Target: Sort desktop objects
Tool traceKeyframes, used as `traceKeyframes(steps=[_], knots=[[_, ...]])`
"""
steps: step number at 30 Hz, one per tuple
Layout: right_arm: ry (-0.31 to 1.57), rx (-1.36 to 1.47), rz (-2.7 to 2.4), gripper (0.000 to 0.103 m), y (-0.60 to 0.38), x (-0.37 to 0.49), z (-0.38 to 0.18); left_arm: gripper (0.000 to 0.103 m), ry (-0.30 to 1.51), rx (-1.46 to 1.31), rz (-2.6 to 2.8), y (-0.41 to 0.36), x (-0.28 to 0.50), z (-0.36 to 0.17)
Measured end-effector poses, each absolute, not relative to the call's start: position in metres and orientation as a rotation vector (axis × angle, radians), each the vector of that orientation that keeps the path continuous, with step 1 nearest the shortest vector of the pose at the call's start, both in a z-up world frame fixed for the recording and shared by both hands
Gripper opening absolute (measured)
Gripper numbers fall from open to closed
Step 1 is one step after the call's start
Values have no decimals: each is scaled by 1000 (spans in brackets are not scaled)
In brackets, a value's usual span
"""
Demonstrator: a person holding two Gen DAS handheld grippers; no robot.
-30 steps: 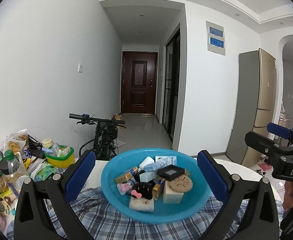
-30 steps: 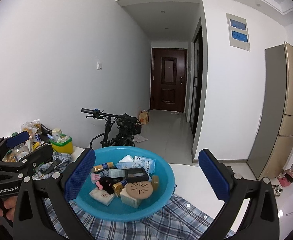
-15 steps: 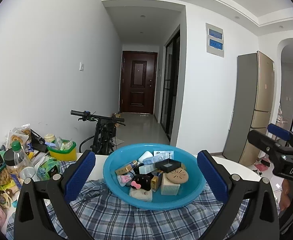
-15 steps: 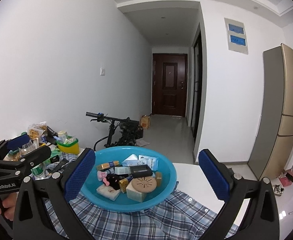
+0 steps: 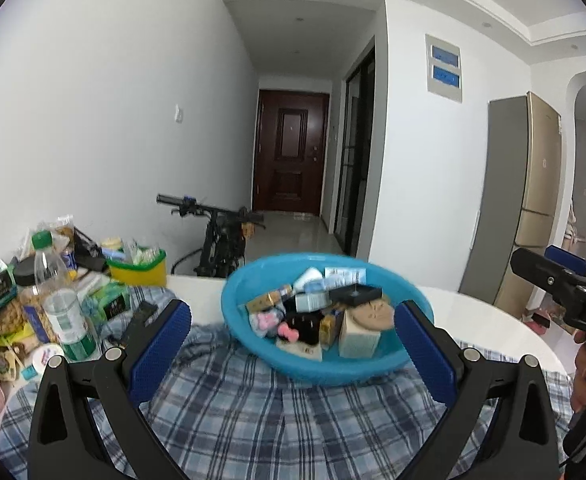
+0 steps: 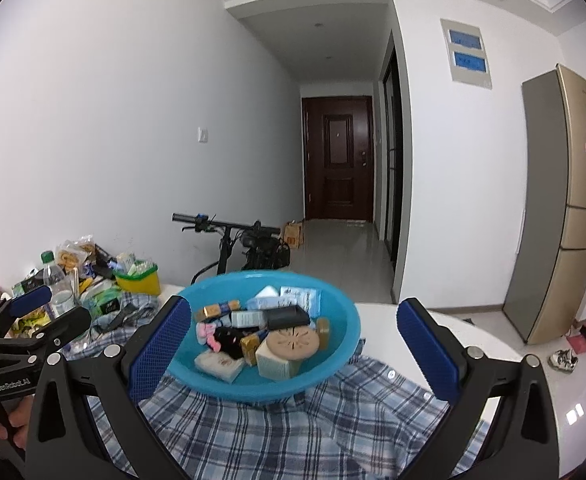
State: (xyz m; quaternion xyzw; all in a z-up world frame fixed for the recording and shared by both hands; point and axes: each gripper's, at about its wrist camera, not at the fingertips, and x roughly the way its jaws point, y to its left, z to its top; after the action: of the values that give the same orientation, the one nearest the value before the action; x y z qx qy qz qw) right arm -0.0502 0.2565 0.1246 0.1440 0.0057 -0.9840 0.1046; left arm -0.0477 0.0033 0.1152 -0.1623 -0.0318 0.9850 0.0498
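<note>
A blue plastic basin (image 5: 233, 316) sits on a blue plaid shirt (image 5: 253, 420) on a white table (image 5: 485, 320). It holds several small items: a tan round disc (image 5: 371, 314), a black box (image 5: 355, 294), small boxes and packets. It also shows in the right wrist view (image 6: 345, 320). My left gripper (image 5: 293, 344) is open and empty, in front of the basin. My right gripper (image 6: 293, 340) is open and empty, also facing the basin. Each gripper shows at the edge of the other's view.
A pile of snack packs, a plastic bottle (image 5: 59, 308) and a yellow-green tub (image 5: 139, 270) crowd the table's left side. A bicycle (image 5: 221, 240) stands behind the table. A fridge (image 5: 533, 200) stands at the right. The hallway leads to a dark door (image 5: 291, 152).
Both grippers have drawn back and risen a little from the basin, so more of the plaid shirt and the left-side clutter shows. Both stay open.
</note>
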Motion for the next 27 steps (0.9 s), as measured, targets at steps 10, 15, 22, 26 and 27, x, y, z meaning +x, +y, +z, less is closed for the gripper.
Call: traceKeyframes(steps=[10, 15, 22, 26, 27], knots=[[52, 510, -2872, 103, 256, -25, 86, 103, -65, -612, 2989, 9, -38, 73], [55, 487, -2845, 103, 257, -27, 60, 103, -92, -633, 2980, 8, -36, 49], [72, 432, -2834, 103, 258, -41, 28, 103, -81, -572, 3027, 7, -45, 29], [89, 349, -2884, 103, 260, -43, 19, 103, -87, -501, 3062, 4, -49, 22], [96, 318, -2898, 103, 260, -42, 17, 103, -92, -481, 3073, 3, -49, 21]])
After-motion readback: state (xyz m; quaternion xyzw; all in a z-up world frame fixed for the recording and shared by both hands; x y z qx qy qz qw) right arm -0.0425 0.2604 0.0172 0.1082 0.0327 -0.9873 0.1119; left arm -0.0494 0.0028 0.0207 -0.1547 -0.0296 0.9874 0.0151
